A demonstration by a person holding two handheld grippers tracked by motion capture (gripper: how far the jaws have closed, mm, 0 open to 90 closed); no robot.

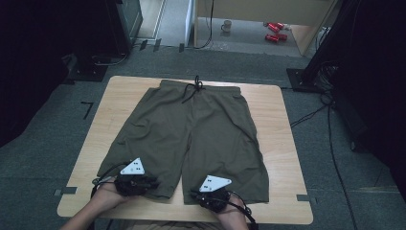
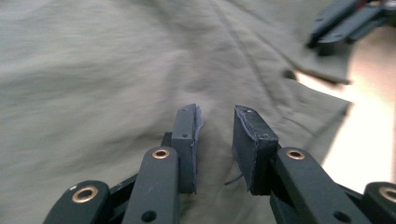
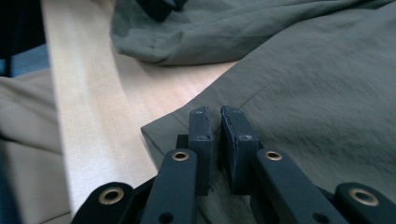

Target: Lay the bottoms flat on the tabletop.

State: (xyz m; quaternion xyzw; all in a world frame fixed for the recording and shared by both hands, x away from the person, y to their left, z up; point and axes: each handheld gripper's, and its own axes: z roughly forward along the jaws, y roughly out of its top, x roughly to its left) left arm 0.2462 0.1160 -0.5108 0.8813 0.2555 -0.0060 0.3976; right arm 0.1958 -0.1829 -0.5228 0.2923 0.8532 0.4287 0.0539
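Grey carpet surrounds a wooden table (image 1: 287,143) on which olive shorts (image 1: 191,134) lie flat, waistband away from the person, both leg hems near the front edge. Left claw (image 2: 215,140) rests over the left leg hem, jaws narrow with a gap, cloth beneath but not seen pinched. Right claw (image 3: 215,135) sits at the right leg's hem corner, jaws nearly together; cloth between the pads cannot be confirmed. Recommendation: seat each hem fully between the pads, grip both layers, then lift both evenly.

Shorts (image 1: 191,134) on table (image 1: 287,143) (waistband farthest).
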